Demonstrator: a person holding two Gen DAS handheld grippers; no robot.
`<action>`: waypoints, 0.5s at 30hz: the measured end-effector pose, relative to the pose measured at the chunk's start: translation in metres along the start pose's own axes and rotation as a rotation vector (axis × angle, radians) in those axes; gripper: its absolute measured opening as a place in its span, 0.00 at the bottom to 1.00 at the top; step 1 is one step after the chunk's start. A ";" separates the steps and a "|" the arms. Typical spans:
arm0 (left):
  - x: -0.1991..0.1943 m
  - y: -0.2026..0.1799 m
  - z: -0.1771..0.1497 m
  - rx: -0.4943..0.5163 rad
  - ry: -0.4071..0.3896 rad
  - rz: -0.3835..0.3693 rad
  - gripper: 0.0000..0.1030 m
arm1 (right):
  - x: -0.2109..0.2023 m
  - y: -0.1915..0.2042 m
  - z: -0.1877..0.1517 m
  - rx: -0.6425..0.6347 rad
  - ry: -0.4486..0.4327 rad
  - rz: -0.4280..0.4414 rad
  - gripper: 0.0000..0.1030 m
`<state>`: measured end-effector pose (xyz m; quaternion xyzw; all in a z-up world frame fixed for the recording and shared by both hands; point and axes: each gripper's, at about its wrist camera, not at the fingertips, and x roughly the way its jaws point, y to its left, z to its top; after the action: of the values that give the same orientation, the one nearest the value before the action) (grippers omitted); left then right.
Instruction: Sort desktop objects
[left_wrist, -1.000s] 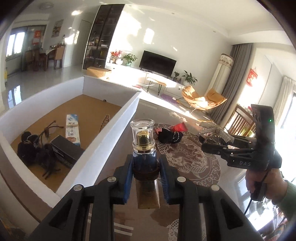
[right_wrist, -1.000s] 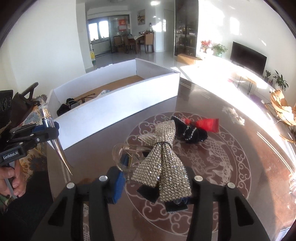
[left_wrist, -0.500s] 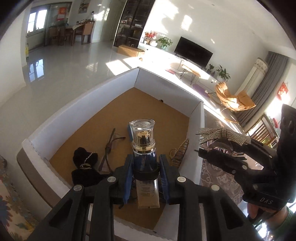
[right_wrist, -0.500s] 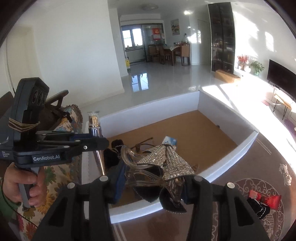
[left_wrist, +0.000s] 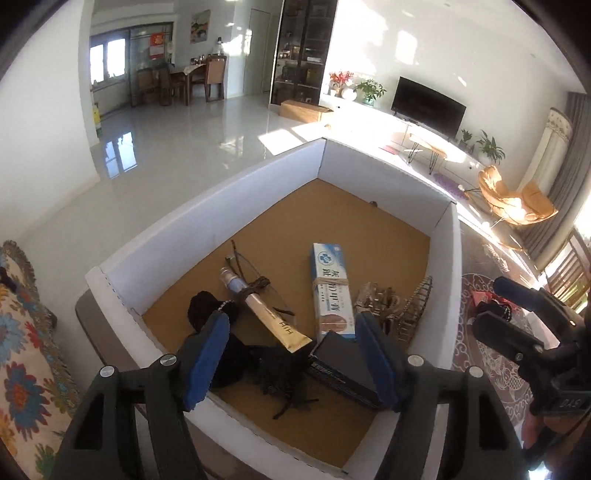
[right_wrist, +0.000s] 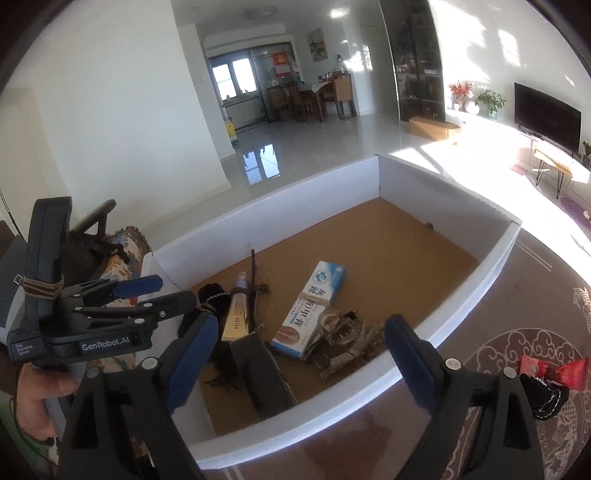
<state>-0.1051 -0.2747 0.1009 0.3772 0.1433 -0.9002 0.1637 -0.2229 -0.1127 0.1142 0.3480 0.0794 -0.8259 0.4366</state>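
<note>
Both wrist views — steeply down, box (left_wrist: 236, 192) shared

A television (left_wrist: 428, 107), an orange chair (left_wrist: 513, 201), perhaps a dining table (right_wrist: 325, 88)

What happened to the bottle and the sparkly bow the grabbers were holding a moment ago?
Both got dropped into the white box. The left gripper has just been opening; its bottle now lies on the box floor. The right gripper has just been opening too; the sparkly bow lies by the near wall. Nothing is between either pair of jaws. The toothpaste carton stayed put.
</note>
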 end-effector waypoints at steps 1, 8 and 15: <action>-0.012 -0.013 -0.007 0.023 -0.026 -0.030 0.69 | -0.013 -0.007 -0.014 0.001 -0.019 -0.021 0.95; -0.075 -0.123 -0.070 0.189 -0.116 -0.316 0.97 | -0.087 -0.084 -0.129 0.051 0.020 -0.250 0.99; -0.033 -0.217 -0.143 0.359 0.049 -0.347 0.98 | -0.145 -0.153 -0.221 0.207 0.119 -0.428 0.99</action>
<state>-0.0802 -0.0179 0.0572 0.3916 0.0474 -0.9165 -0.0664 -0.1759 0.1725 0.0165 0.4142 0.0920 -0.8813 0.2081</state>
